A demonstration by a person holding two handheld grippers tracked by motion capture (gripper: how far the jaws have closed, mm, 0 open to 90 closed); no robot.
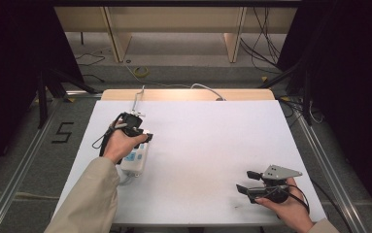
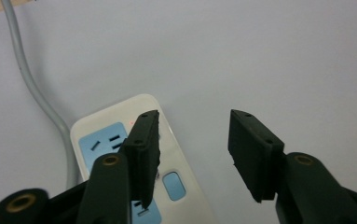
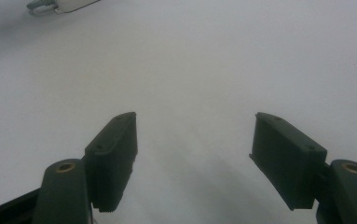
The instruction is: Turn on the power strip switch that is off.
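At left of the high view, left gripper (image 1: pixel 142 137), jaws apart and empty, hovers over the power strip (image 1: pixel 136 160); right gripper (image 1: pixel 248 183) idles agape; next, judged: aim at its switch (image 2: pixel 173 185)

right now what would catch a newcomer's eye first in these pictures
A white power strip with pale blue sockets lies at the left of the white table, its grey cable running off to the far edge. The left hand-held gripper hangs just above it, jaws open and nothing between them. The right hand-held gripper rests open near the front right corner.
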